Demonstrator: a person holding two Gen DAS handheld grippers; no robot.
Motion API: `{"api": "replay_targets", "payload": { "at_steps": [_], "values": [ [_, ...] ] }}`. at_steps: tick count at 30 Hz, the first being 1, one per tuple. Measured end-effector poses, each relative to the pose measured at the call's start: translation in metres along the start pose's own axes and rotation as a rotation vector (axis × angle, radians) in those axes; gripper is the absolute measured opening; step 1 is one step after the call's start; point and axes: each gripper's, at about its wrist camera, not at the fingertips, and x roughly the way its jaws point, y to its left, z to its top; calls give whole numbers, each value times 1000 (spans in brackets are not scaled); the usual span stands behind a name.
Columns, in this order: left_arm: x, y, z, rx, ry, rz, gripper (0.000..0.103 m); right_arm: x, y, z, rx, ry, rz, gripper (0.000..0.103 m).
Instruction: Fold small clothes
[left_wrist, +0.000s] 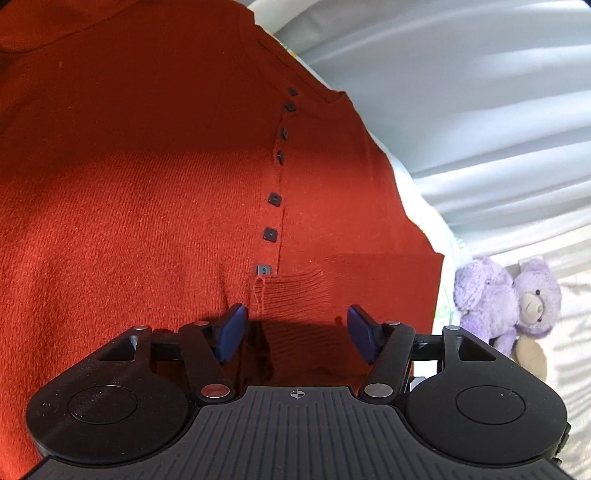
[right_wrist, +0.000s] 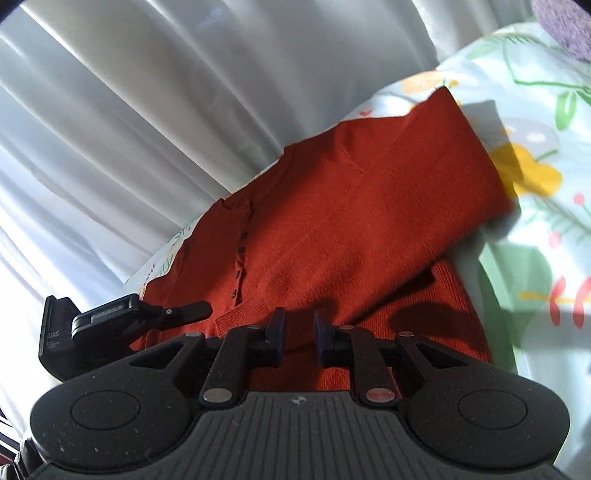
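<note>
Cardigan (left_wrist: 147, 184): spread on the floral bed sheet (right_wrist: 535, 155), filling centre frame.
Left gripper (left_wrist: 295, 328): fingers apart, straddling the ribbed hem, not pinching.
Right gripper (right_wrist: 298, 332): fingers nearly together, empty.
Risk: closing may catch one layer only, skewing the fold.

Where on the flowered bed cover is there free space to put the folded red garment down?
Bare flowered bed cover lies to the right of the red knitted cardigan, beside its folded sleeve. Along the white curtain only a thin strip shows. The corner with the purple plush toys is crowded, and the left gripper and right gripper stand over the hem.
</note>
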Motion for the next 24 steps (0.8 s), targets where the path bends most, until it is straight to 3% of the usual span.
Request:
{"api": "replay_targets", "payload": {
  "at_steps": [1,3,4,7,12,15,17,19,21,24],
  "values": [
    [3,0,1,4,0,7,57,-2,0,-4,5,-1,-4,16],
    [7,-1,4,0,9,12,35,-3,-4,-8,14,-1,-7,16],
    [10,0,5,-4,18,23,33,-2,-6,-8,20,-3,-9,17],
    [13,0,4,21,21,63,12,-3,-9,-7,34,-8,-16,17],
    [-3,-10,16,70,-31,50,5,0,-14,-8,36,-2,-41,18],
    [-40,-28,37,151,-149,31,5,4,-18,-8,33,15,-98,18],
    [-67,-33,54,207,-249,76,5,6,-23,-9,35,23,-149,18],
    [-82,-29,70,251,-319,178,5,7,-26,-9,44,27,-169,18],
    [-81,-16,83,282,-308,245,5,6,-27,-7,49,27,-166,18],
    [-66,19,96,211,-248,280,6,9,-25,-4,33,29,-175,19]
  ]
}}
